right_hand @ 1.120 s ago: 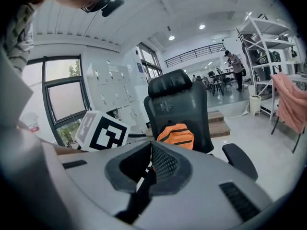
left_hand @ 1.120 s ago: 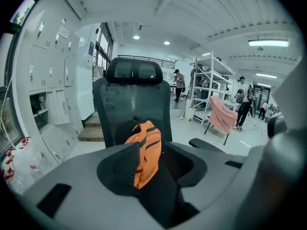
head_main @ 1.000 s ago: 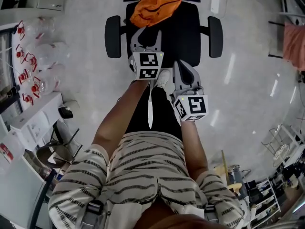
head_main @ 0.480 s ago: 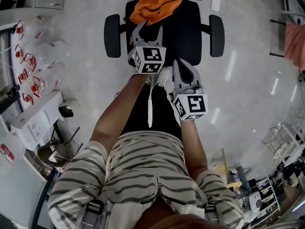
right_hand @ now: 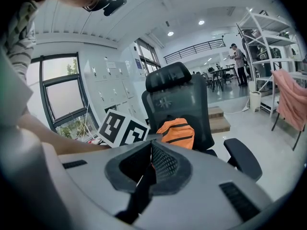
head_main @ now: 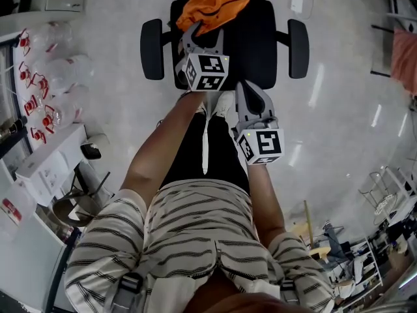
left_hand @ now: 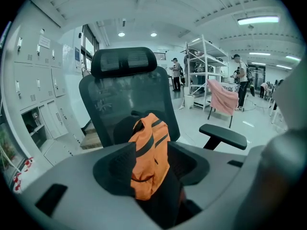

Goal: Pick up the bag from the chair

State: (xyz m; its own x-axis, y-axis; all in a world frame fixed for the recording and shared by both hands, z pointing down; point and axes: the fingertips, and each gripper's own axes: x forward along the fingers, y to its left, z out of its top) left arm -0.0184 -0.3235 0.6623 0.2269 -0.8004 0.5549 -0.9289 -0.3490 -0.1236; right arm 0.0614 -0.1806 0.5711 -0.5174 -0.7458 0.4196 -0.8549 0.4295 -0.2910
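So my left gripper (head_main: pixel 203 41) hovers over the chair (head_main: pixel 260 38) with jaws spread wide, lined up on the orange bag (head_main: pixel 212 5) slumped against the backrest, apparently not yet touching it, while my right gripper (head_main: pixel 247 93) hangs near my leg, jaws pressed together, empty.

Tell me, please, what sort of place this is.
Probably an open-plan lab or workshop office: a mesh office chair, grey lockers along the wall, and a white metal shelving rack.
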